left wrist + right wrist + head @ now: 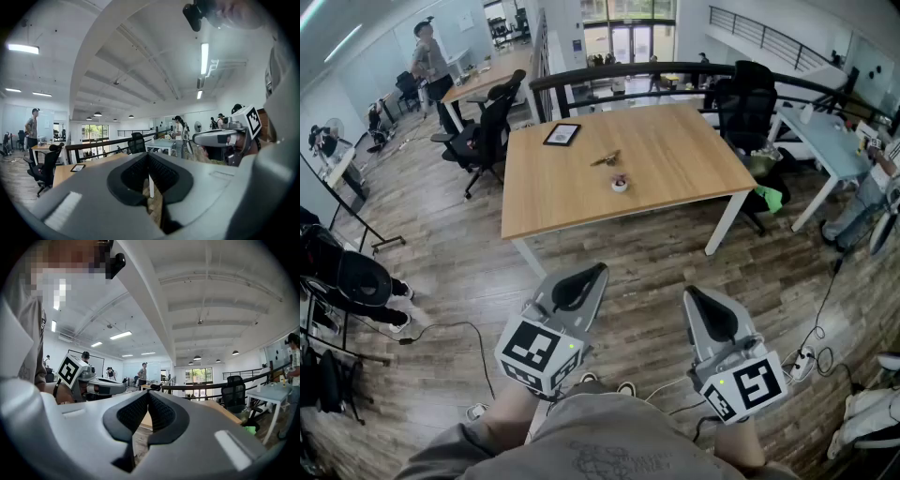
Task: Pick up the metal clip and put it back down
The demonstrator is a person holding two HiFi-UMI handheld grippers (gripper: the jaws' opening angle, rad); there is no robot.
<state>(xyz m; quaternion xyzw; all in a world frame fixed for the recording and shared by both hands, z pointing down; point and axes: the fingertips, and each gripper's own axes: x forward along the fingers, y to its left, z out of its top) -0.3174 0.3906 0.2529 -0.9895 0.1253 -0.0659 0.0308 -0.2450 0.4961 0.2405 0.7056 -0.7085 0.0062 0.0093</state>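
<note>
Lying near the middle of the wooden table (675,159), the metal clip (605,158) runs its long axis from lower left to upper right in the head view. It looks small, thin and dull brownish grey, and sits between a tablet (562,134) and a little round dish (620,184). Well short of the table, the left gripper (601,268) and right gripper (688,292) both have their jaws pressed together on nothing.

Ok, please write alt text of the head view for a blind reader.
The left gripper and right gripper, both shut and empty, are held well short of a wooden table. On it lie a metal clip, a small round object and a tablet.
</note>
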